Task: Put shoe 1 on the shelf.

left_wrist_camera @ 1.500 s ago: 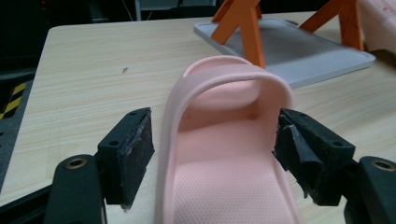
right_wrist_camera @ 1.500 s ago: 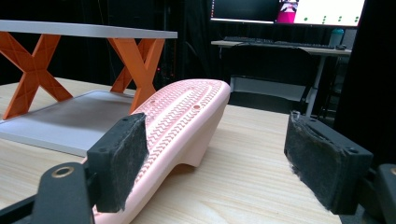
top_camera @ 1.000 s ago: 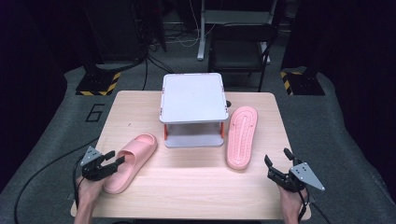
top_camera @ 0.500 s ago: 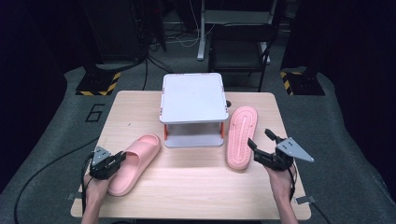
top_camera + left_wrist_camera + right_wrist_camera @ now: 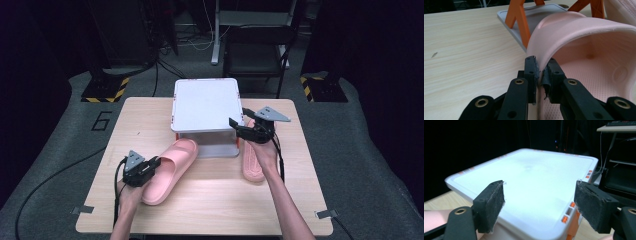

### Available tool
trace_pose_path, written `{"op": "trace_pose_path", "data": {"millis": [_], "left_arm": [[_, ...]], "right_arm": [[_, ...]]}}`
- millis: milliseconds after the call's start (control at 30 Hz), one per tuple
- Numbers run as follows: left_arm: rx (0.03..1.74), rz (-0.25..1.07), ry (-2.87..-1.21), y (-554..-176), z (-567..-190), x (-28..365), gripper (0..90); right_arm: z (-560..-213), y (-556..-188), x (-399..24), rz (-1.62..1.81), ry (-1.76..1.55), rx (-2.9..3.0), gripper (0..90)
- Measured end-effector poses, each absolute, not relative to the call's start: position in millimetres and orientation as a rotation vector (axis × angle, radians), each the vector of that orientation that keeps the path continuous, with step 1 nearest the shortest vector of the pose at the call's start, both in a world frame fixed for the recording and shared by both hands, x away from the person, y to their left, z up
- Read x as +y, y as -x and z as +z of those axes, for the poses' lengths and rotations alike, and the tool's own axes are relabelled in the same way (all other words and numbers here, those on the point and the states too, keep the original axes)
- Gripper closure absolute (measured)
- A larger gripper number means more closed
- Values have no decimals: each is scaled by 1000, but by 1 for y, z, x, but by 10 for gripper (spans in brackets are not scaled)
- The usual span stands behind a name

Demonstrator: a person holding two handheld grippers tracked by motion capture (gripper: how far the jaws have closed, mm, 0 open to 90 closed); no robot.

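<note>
Nearest item: your left gripper [image 5: 150, 166], clenched on the side edge of the pink slipper [image 5: 170, 167] that lies strap-up on the wooden table [image 5: 140, 120], toe toward the small white two-tier rack [image 5: 206, 102]; in the left gripper view the pads [image 5: 531, 72] pinch the thin edge of the strap. That bite looks shallow, so move the slipper slowly and keep it level, or it may twist out between the pads. Next item: the second pink slipper [image 5: 251, 167], sole-up on the table just right of the rack, under your right forearm and ungripped. Next item: your right gripper [image 5: 240, 127], jaws spread wide and empty, held above the rack's right edge; the right gripper view looks across the white top shelf [image 5: 531, 182]. Judged step: carrying the held slipper to the rack. Aim the toe between the orange legs [image 5: 520, 22] for the lower shelf, and keep the free gripper clear of the path.
</note>
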State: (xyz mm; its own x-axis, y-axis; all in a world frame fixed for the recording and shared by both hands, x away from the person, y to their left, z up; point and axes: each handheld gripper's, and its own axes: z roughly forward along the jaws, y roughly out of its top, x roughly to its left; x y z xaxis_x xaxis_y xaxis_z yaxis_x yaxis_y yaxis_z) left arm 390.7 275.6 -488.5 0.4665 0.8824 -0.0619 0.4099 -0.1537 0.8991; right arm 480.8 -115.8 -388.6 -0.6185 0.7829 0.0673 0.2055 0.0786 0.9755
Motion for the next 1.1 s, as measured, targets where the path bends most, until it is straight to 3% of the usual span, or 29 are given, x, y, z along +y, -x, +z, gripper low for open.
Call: {"op": "trace_pose_path", "data": {"millis": [500,767,1100], "left_arm": [[1322,707,-1641,-438,-503,209,804],[1439,767,-1578,-449,-506,187,789],[1562,744,-1464,-458,-508,178,772]], "right_arm": [[-400,-500,-93,1459,-955,1981,244],[-400,-500,-95,1449,-953,1980,249],[-400,-500,-94,1450,-973,1972,255]]}}
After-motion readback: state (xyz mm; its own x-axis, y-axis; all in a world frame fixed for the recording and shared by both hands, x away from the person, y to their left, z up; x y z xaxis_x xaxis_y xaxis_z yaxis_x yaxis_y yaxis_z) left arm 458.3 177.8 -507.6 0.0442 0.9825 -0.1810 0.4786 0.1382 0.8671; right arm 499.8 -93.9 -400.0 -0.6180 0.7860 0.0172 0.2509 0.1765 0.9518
